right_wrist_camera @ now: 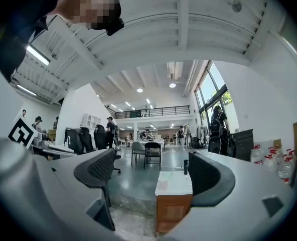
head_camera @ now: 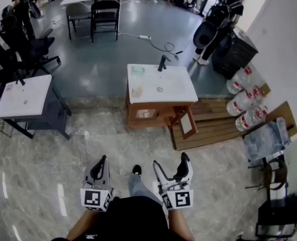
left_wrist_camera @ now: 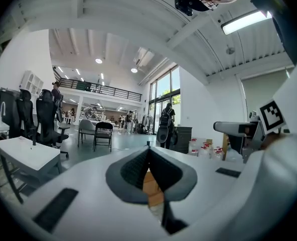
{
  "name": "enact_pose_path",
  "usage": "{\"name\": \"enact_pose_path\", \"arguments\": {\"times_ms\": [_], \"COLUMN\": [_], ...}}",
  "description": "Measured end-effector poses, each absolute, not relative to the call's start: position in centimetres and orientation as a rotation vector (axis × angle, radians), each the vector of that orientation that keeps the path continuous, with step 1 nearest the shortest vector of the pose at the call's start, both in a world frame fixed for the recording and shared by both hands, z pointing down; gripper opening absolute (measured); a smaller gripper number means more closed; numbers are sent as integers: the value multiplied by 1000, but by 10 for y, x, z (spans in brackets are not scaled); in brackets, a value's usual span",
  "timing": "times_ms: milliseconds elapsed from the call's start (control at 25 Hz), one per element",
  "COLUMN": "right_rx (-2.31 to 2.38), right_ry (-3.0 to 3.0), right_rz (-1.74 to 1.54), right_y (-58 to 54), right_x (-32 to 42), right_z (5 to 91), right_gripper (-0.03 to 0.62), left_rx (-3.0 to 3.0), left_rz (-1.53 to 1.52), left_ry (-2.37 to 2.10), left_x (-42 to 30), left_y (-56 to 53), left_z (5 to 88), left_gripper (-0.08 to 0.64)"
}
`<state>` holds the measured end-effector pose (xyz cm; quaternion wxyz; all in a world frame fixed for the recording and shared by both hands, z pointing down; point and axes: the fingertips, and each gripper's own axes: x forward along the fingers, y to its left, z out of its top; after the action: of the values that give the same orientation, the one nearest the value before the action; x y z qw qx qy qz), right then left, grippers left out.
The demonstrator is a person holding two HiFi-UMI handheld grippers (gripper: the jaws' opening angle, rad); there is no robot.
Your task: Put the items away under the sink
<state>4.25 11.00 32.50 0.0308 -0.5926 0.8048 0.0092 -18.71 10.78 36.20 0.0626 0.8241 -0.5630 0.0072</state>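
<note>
left tool: clenched, jaws meet at the tips with nothing in them; held low in front of the person.
right tool: released, jaws wide apart and empty; only the far desk shows between them.
desk: white top on a wooden cupboard, straight ahead, well apart from both tools.
sink: set in the desk top, with a tap at the back edge.
items: greenish item at the back left of the top, pale item in front of it; too small to name.
door: hangs open at the cupboard's right front.
step: looks not begun; nothing is picked up.
risk 1: the left tool needs to open first, else it would just shove an item off the left edge. Both items sit near that edge.
risk 2: the open door sticks out beside the wooden platform; a tool or a leg could catch it on the approach.
</note>
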Motion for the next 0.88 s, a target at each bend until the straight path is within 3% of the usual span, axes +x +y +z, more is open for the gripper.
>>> {"name": "enact_pose_path", "arguments": {"times_ms": [440, 880], "right_rx": [-1751, -1626], "right_ry": [2565, 2613], "right_rz": [32, -5], "right_y": [-24, -102], "right_x": [88, 100], "right_z": [334, 340], "right_gripper": [454, 454], "left_rx": [2468, 2362], "left_rz": [86, 140], "left_ry": [-1749, -1815], "left_x": [-129, -112], "left_y": [-29, -94], "left_z": [351, 363], "left_gripper": [5, 5]}}
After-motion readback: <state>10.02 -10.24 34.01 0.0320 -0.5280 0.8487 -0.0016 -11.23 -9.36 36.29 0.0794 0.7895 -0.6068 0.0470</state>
